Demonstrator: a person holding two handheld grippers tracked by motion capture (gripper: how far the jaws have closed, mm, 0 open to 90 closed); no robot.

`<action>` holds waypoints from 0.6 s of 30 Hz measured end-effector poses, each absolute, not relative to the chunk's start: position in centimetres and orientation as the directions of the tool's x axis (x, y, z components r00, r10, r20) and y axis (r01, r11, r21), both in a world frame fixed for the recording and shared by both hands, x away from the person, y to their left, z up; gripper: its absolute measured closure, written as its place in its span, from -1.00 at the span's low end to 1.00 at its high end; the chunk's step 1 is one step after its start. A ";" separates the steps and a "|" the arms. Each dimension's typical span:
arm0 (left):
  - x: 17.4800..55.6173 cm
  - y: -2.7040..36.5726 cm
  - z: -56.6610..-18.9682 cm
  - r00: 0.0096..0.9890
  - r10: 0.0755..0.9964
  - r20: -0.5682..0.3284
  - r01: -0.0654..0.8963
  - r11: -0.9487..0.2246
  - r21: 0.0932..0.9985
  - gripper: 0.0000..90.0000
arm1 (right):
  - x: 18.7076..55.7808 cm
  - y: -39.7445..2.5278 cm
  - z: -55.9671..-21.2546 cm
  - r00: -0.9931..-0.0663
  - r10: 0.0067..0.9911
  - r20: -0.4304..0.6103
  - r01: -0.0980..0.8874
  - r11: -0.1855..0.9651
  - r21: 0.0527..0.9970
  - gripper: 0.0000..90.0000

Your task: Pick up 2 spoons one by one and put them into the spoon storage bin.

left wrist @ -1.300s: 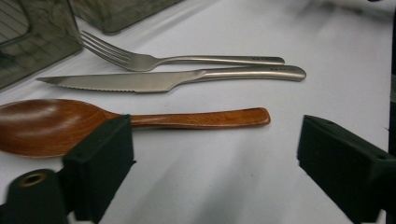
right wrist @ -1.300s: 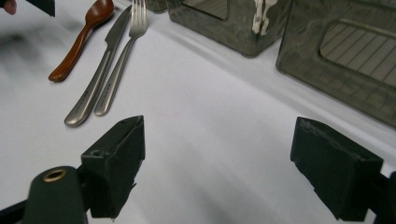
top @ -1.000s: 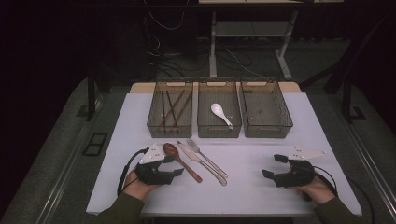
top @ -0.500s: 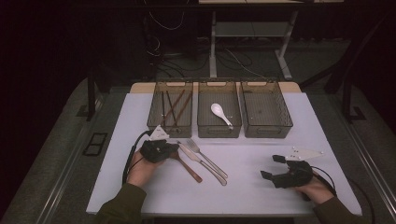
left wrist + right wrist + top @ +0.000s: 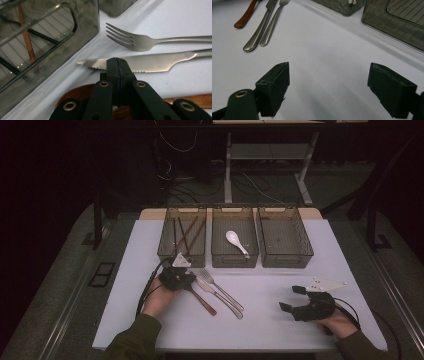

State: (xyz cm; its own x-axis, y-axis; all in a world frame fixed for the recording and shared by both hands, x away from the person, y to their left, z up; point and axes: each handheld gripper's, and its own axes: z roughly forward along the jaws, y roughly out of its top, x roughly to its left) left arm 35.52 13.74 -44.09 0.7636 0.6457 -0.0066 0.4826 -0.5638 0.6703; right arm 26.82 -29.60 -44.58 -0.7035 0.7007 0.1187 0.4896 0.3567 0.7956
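Sorted: chopsticks point(image 5: 186, 234), white spoon point(image 5: 236, 242) in bins. Unsorted: fork point(image 5: 150, 40), knife point(image 5: 147, 62), wooden spoon point(image 5: 75, 93). Left gripper point(image 5: 117, 65) pinched over wooden spoon, grasp uncertain. Right gripper point(image 5: 329, 87) wide, empty.

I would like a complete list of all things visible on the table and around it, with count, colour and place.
Table: one, white top, centre of the high view.
Bins: three, smoky clear, in a row at the far edge of the table.
Chopsticks: several, brown and black, in the left bin.
Soup spoon: one, white, in the middle bin.
Wooden spoon: one, brown; its bowl lies under the left gripper.
Knife: one, silver, beside the wooden spoon.
Fork: one, silver, beside the knife.
Left gripper: one, black, fingers together over the wooden spoon's bowl.
Right gripper: one, black, fingers apart, above bare table at near right.
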 end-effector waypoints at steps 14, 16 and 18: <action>33.9 15.4 -43.7 0.776 0.630 -0.009 0.494 -0.599 0.631 0.97 | 26.7 -29.7 -44.5 -0.704 0.701 0.119 0.491 0.358 0.795 -0.60; 33.5 15.6 -43.7 0.780 0.625 -0.013 0.493 -0.603 0.628 0.97 | 26.7 -29.7 -44.5 -0.703 0.701 0.119 0.491 0.358 0.794 -0.60; 33.1 15.7 -43.6 0.782 0.624 -0.016 0.495 -0.605 0.623 0.97 | 26.7 -29.7 -44.5 -0.703 0.702 0.117 0.490 0.358 0.795 -0.60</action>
State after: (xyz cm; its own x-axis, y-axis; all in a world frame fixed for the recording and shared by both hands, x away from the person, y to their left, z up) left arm 33.07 15.69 -43.62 0.7815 0.6237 -0.0160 0.4955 -0.6048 0.6235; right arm 26.74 -29.70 -44.52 -0.7025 0.7019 0.1175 0.4904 0.3578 0.7947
